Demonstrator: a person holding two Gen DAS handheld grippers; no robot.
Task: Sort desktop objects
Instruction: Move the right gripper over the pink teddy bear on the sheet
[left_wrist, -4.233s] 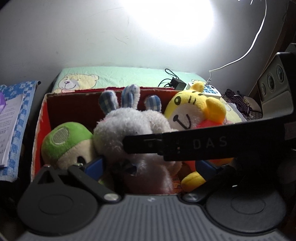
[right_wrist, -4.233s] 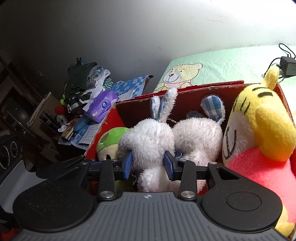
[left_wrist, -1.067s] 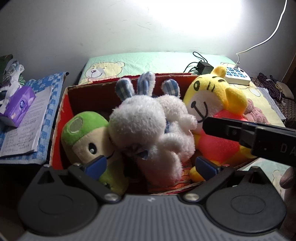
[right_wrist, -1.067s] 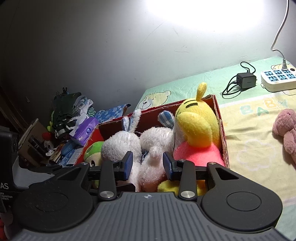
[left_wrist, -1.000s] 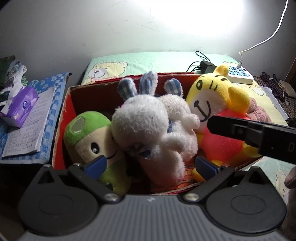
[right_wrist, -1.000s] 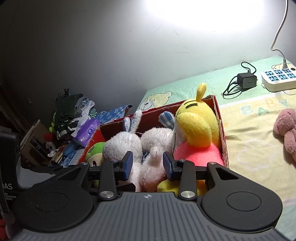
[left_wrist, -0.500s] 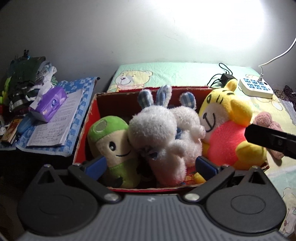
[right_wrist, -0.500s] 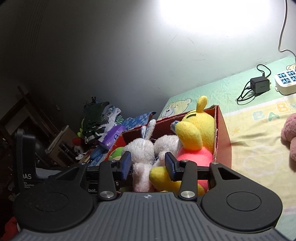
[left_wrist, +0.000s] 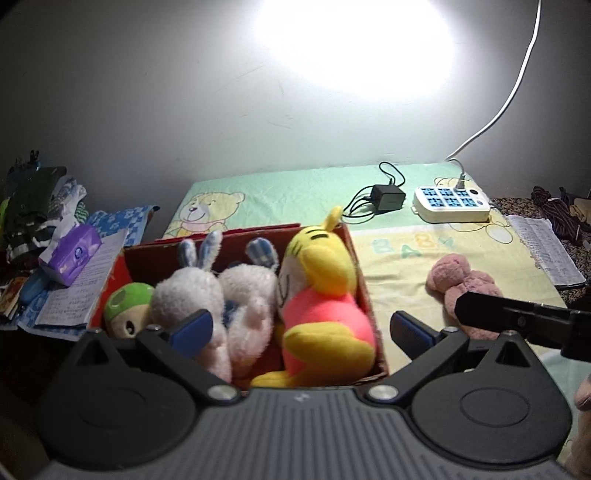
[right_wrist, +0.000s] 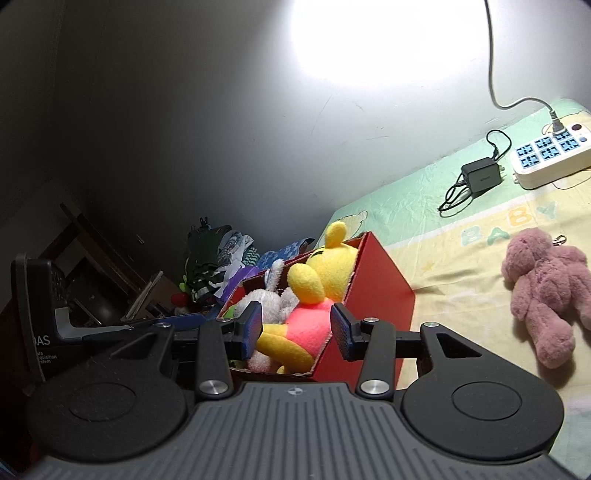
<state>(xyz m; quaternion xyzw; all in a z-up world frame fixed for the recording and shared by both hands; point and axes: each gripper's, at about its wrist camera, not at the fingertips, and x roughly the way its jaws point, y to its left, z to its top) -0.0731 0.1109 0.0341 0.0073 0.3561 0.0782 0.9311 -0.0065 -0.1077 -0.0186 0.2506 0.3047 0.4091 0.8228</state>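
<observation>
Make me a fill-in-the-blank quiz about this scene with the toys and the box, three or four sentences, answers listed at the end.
1. The yellow tiger plush sits inside the ____ cardboard box.
2. The one plush lying outside the box, on the blanket, is ____ in colour.
3. The black charger lies beside the white ____ near the wall.
4. Both the left tongs and the right tongs are open and hold ____.

Missing words: red; pink; power strip; nothing

Green plush (left_wrist: 127, 308) half hidden behind rabbit (left_wrist: 192, 295)
</observation>
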